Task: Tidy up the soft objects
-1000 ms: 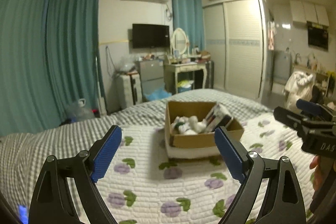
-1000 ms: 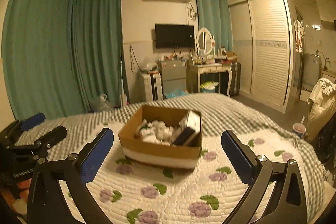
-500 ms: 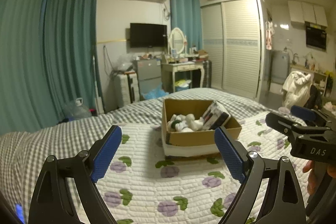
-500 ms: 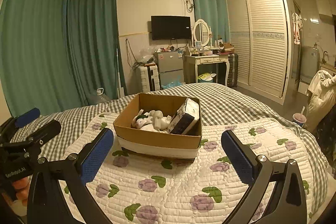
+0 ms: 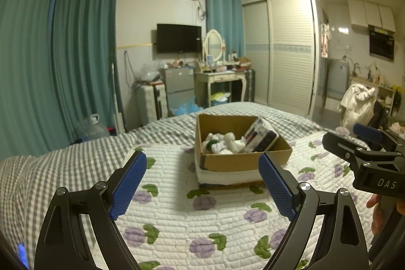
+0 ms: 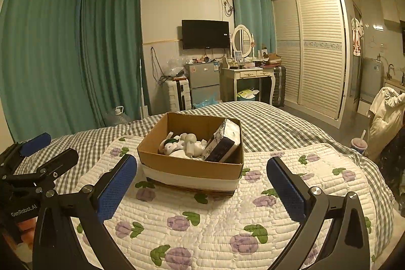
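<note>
An open cardboard box (image 5: pixel 238 161) (image 6: pixel 187 166) stands on the quilted bed. Inside lie white soft toys (image 5: pixel 225 143) (image 6: pixel 182 144) and a tissue pack (image 5: pixel 260 138) (image 6: pixel 224 141) leaning on its right wall. My left gripper (image 5: pixel 202 184) is open and empty, held above the quilt in front of the box. My right gripper (image 6: pixel 202 181) is open and empty, also in front of the box. Each gripper shows in the other's view, the right one (image 5: pixel 364 146) at the right edge, the left one (image 6: pixel 43 156) at the left edge.
The white quilt with purple flowers (image 6: pixel 217 227) covers a grey checked bedspread (image 5: pixel 58 163). Teal curtains (image 6: pixel 50 55), a small fridge (image 6: pixel 202 82), a dressing table (image 6: pixel 250 77) and a white wardrobe (image 6: pixel 314 49) stand beyond the bed. A cup (image 6: pixel 358 143) sits at the right.
Both grippers have risen and tilted, so the box now sits lower and closer in both views and more of its inside shows. Both stay open and empty.
</note>
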